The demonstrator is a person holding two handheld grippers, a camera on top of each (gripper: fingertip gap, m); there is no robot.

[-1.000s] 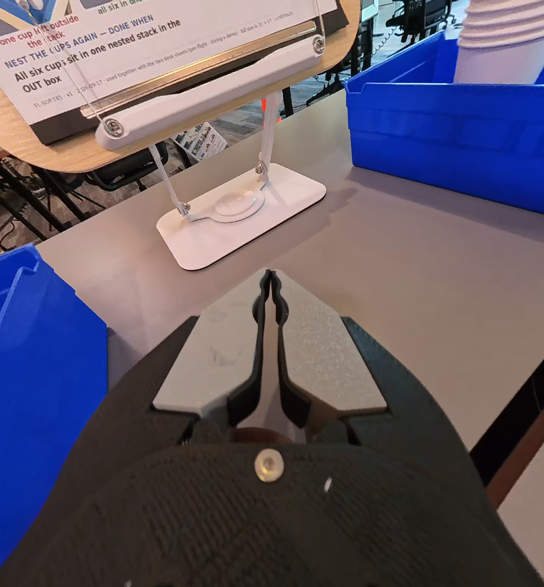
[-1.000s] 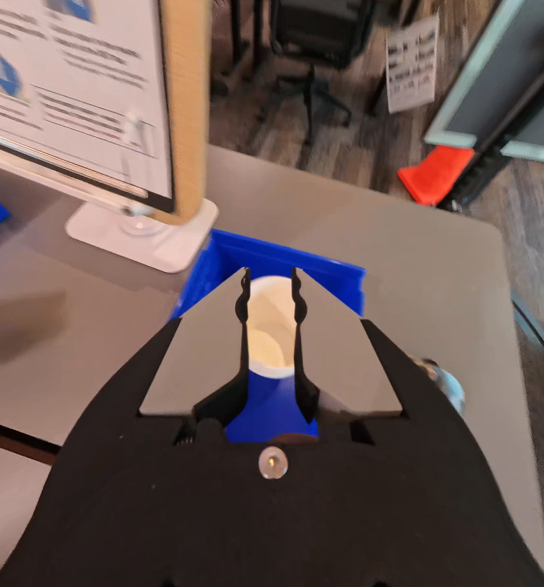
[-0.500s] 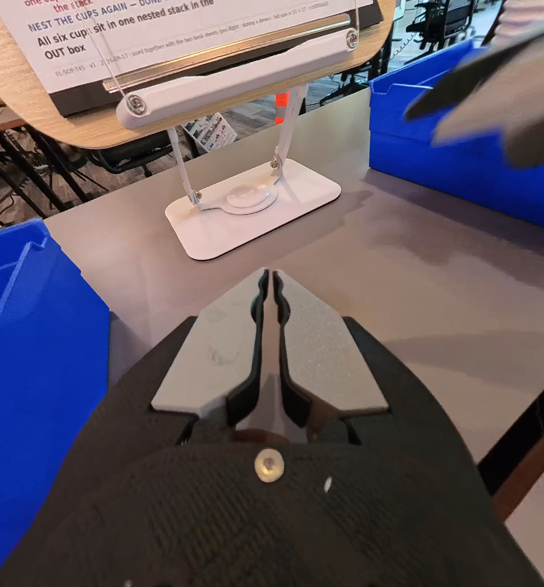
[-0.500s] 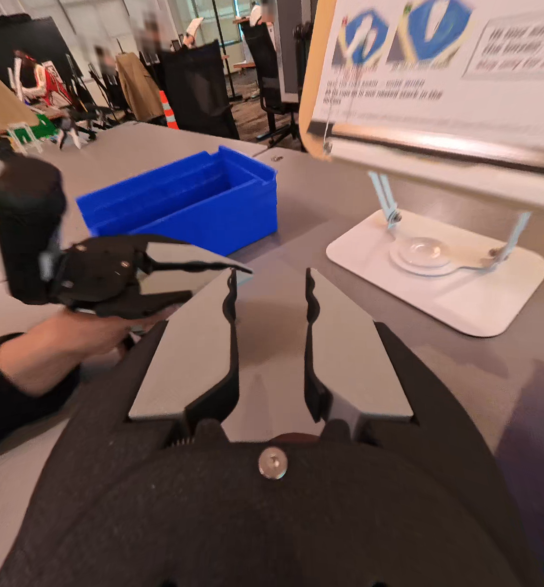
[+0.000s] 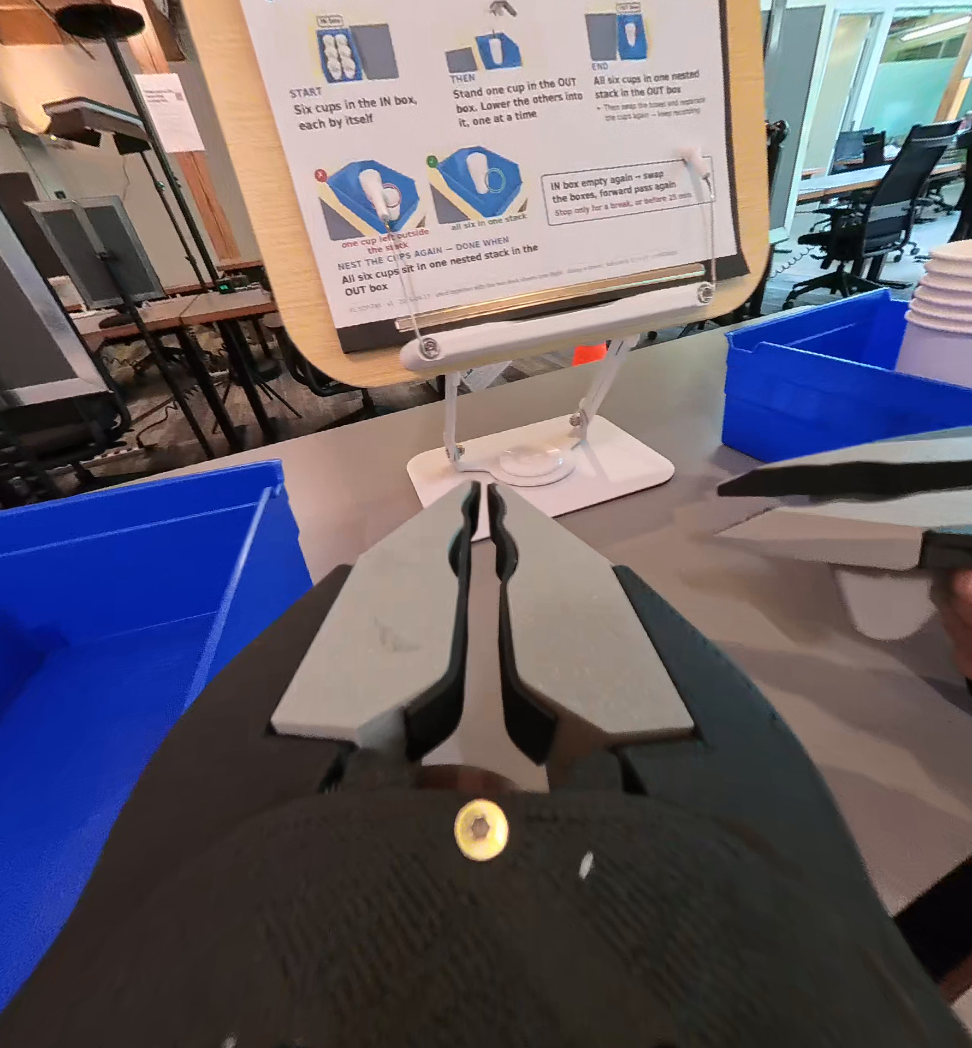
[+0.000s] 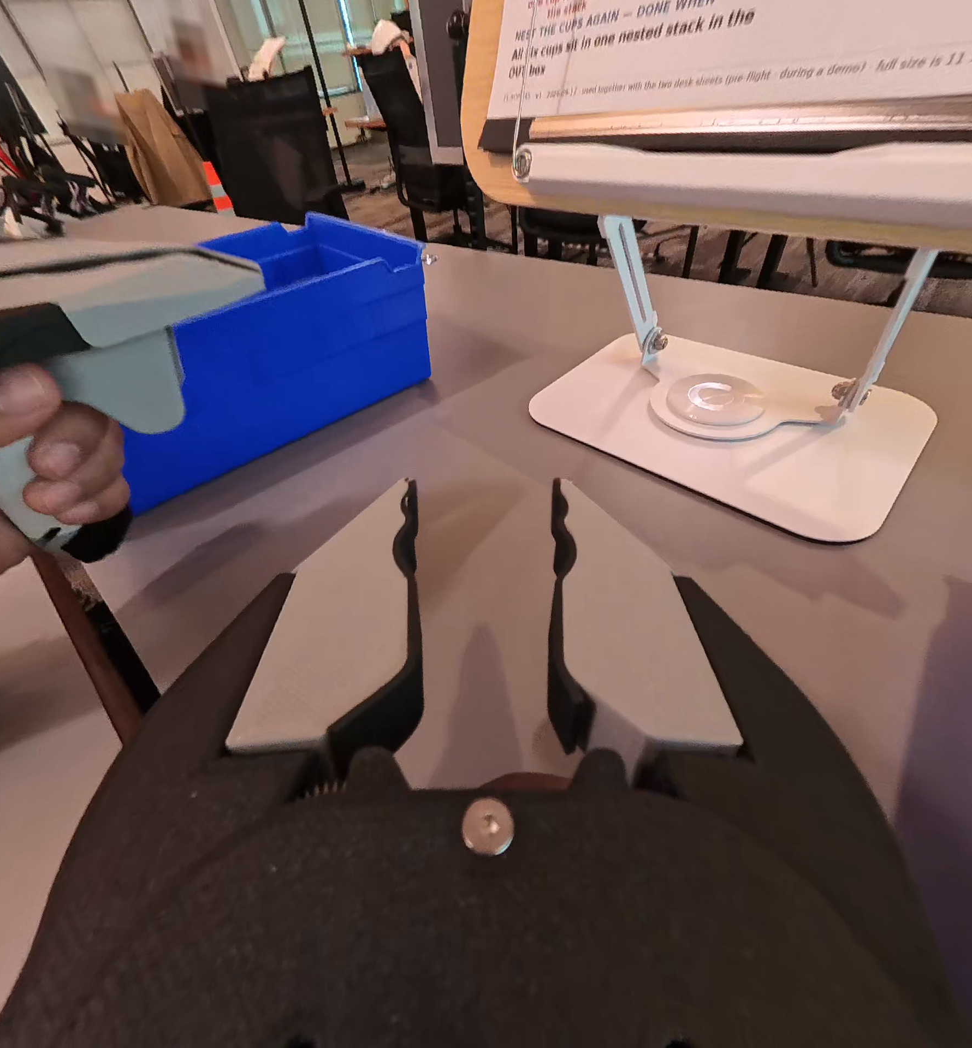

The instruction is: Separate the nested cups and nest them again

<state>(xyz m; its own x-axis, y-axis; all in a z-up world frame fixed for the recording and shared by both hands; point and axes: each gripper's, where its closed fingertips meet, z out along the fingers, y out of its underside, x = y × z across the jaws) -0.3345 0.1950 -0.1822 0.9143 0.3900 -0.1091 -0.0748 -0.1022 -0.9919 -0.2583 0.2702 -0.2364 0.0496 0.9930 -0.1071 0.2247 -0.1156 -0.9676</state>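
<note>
A stack of nested white cups (image 5: 960, 306) stands in the blue bin (image 5: 813, 397) at the right edge of the left wrist view. My left gripper (image 5: 484, 490) is shut and empty, low over the grey table, pointing at the stand. My right gripper (image 6: 481, 487) is open and empty over the table; it also shows at the right of the left wrist view (image 5: 725, 510). The left gripper shows at the left of the right wrist view (image 6: 245, 266), held by a hand (image 6: 47, 453). The cups do not show in the right wrist view.
A second blue bin (image 5: 103, 595) lies at the left; it also shows in the right wrist view (image 6: 302, 340). A document stand with a white base (image 5: 546, 470) and an instruction sheet (image 5: 501, 159) stands at the table's far side. Chairs and desks lie beyond the table edge. The left gripper's tips are roughly 12 cm from the right gripper's.
My right gripper swung from above the cups in the right bin to the table's middle and opened wider. My left gripper stayed shut and tilted up, bringing the sheet into view.
</note>
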